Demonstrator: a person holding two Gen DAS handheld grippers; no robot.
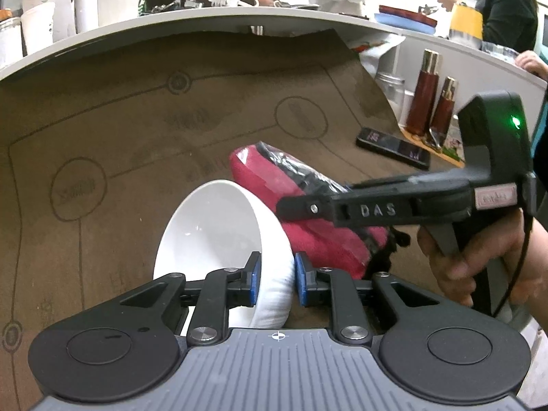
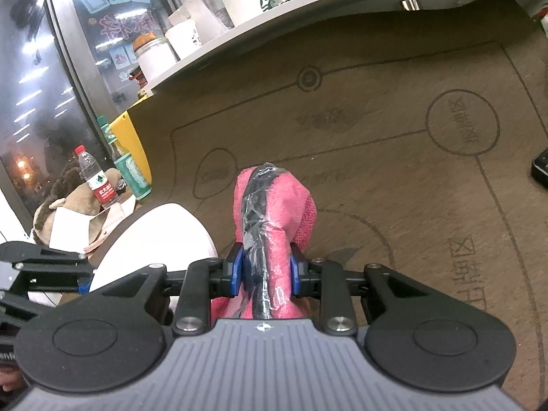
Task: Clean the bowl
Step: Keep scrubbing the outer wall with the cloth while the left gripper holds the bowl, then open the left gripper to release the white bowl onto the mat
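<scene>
A white bowl (image 1: 219,236) is tilted on its side above the brown mat, its opening facing left. My left gripper (image 1: 276,282) is shut on the bowl's rim. The bowl also shows in the right wrist view (image 2: 161,239) at lower left. My right gripper (image 2: 266,270) is shut on a red cloth (image 2: 274,212) wrapped with black plastic film. In the left wrist view the cloth (image 1: 308,239) sits just right of the bowl, touching or nearly touching its outer wall, with the right gripper (image 1: 301,205) reaching in from the right.
A brown mat (image 1: 137,120) with printed circles covers the table. A black phone (image 1: 392,147) and two dark red bottles (image 1: 431,99) lie at the right. A raised grey counter (image 1: 171,20) holds cups and clutter. Water bottles (image 2: 96,178) stand at far left.
</scene>
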